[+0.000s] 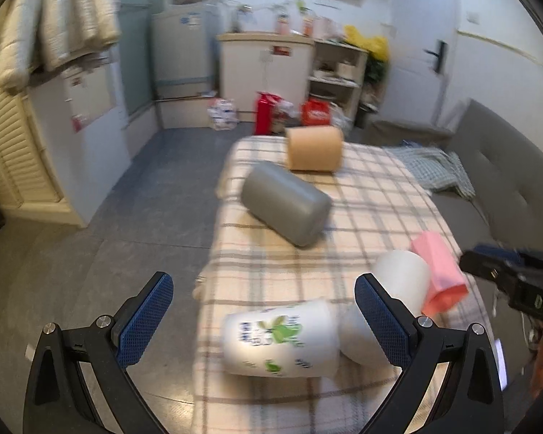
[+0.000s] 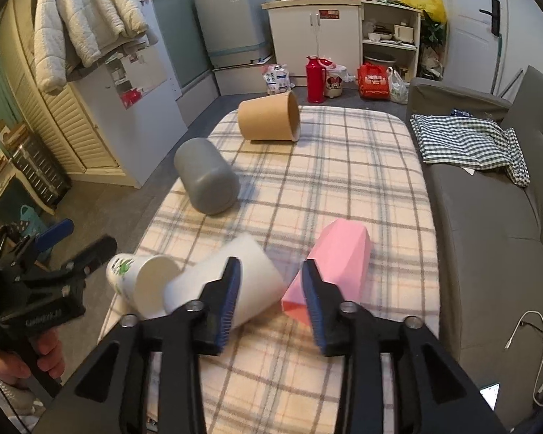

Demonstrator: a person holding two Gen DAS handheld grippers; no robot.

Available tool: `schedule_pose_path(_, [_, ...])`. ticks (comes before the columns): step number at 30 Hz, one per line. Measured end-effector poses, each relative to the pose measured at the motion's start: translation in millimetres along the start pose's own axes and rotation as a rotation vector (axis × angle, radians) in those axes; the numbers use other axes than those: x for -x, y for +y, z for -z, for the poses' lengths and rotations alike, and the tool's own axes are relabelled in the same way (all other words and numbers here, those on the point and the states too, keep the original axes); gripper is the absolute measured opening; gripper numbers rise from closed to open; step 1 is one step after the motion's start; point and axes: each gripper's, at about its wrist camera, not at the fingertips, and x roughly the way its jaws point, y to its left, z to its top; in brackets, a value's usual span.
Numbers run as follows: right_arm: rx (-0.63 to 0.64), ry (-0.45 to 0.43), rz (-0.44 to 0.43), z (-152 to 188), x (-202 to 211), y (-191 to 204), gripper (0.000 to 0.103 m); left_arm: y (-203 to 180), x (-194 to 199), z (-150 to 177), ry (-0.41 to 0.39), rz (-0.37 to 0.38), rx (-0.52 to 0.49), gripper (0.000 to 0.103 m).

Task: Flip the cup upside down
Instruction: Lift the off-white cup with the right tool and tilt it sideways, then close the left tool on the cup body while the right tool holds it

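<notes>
Several cups lie on their sides on a plaid-covered table (image 2: 344, 181): a tan cup (image 2: 268, 119) (image 1: 314, 148), a grey cup (image 2: 206, 181) (image 1: 286, 202), a white printed cup (image 1: 278, 340) (image 2: 141, 282), a plain white cup (image 2: 228, 285) (image 1: 402, 278) and a pink cup (image 2: 338, 256) (image 1: 440, 275). My left gripper (image 1: 268, 311) is wide open above the printed cup, touching nothing. My right gripper (image 2: 271, 300) is open and empty over the gap between the plain white cup and the pink cup.
A grey sofa (image 2: 488, 235) with a checked cloth (image 2: 467, 141) borders the table's right side. Floor (image 1: 155, 195) lies to the left, with cabinets (image 2: 315, 39), a red flask (image 2: 315, 79) and bags beyond. A cable (image 2: 525, 329) lies on the sofa.
</notes>
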Motion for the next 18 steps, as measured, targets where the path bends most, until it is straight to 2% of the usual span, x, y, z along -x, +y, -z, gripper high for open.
schedule_pose_path(2, [-0.011,-0.008,0.01,-1.2,1.1,-6.8,0.046,-16.9,-4.3,-1.9,0.027,0.042,-0.073,0.103])
schedule_pose_path(7, [-0.047,-0.027,0.03,-0.3,7.9,-26.1,0.051,-52.2,-3.5,4.6,0.037,0.129,-0.184,0.103])
schedule_pose_path(15, [-0.102,-0.027,0.032,12.5,8.9,-50.8,0.055,-85.3,-6.6,21.4,0.077,0.224,-0.283,0.103])
schedule_pose_path(18, [-0.119,-0.019,0.024,18.9,6.8,-56.9,0.055,-91.5,-12.6,23.5,0.092,0.231,-0.316,0.102])
